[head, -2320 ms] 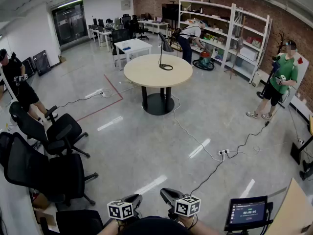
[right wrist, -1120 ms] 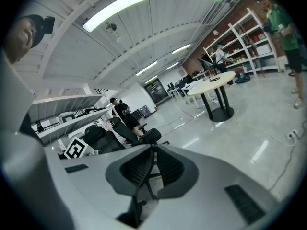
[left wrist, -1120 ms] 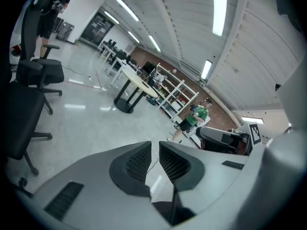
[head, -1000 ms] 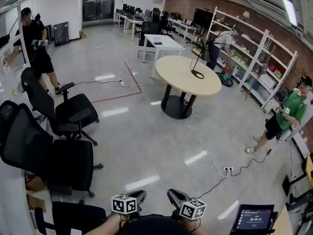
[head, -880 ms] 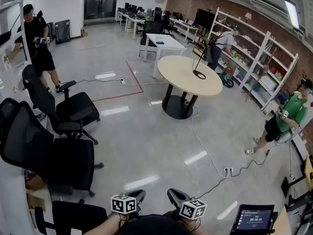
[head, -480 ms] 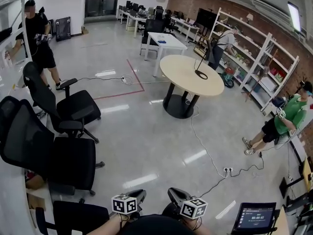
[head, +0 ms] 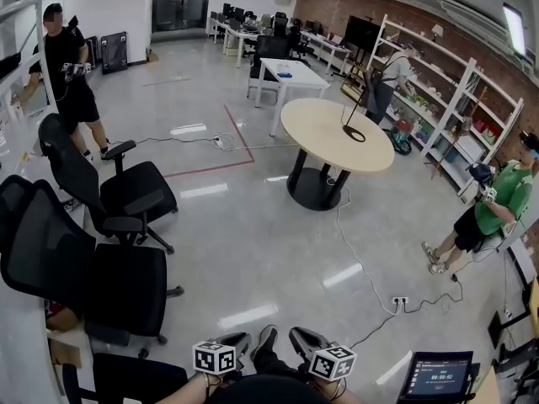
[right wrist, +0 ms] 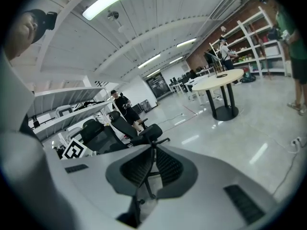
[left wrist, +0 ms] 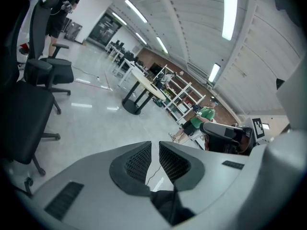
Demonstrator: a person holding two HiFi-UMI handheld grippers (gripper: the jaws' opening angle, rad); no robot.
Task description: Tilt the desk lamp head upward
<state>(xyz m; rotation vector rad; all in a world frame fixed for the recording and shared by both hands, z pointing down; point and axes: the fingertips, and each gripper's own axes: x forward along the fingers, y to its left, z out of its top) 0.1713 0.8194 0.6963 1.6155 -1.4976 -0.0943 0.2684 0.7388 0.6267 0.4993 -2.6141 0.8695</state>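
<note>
Evidently this is the approach step: left gripper [head: 236,341] and right gripper [head: 300,338], both closed and empty, are well short of the round table [head: 324,133]. The desk lamp [head: 357,112] stands on that table's right part. Next, walk up and reach its head.

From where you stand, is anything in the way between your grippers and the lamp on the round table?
Nothing solid: bare floor runs from the left gripper and right gripper to the desk lamp on the round table. A cable lies along it; office chairs stand off left.
</note>
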